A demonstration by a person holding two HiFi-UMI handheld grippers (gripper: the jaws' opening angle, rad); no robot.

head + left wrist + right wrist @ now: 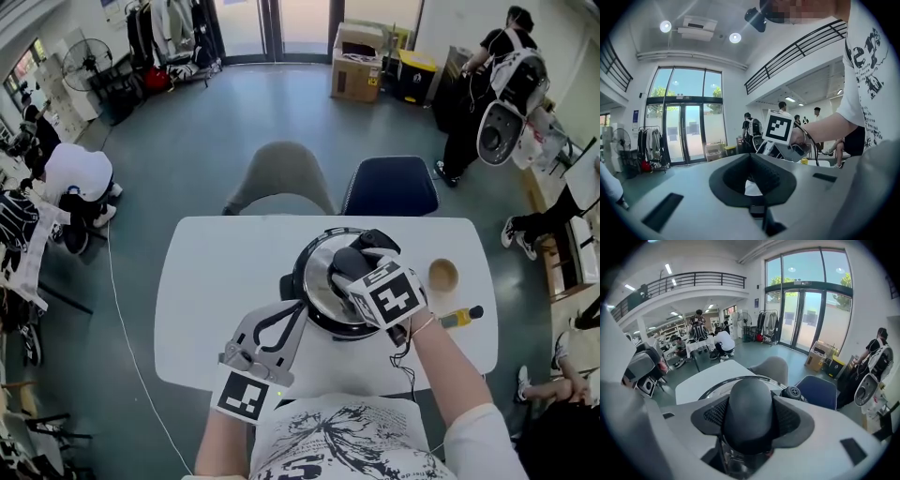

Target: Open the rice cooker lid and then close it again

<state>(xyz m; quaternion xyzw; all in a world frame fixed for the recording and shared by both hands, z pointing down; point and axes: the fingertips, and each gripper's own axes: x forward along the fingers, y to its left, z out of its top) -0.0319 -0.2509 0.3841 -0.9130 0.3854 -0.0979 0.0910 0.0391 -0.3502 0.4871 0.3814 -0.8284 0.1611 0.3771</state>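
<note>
While my right tool (751, 425) clamps the lid knob (750, 397), my left tool (752, 180) gapes empty beside the rice cooker (319, 286) on the counter (216, 281).

The rice cooker lid (317, 274) is gleaming silver under a black knob (750, 404). The left gripper (289, 309) and the right gripper (359, 255) — both grey — are wearing black-and-white square markers. The table (206, 291) is showing white; at the lid's three o'clock a bottle (459, 317) is glowing yellow.
</note>
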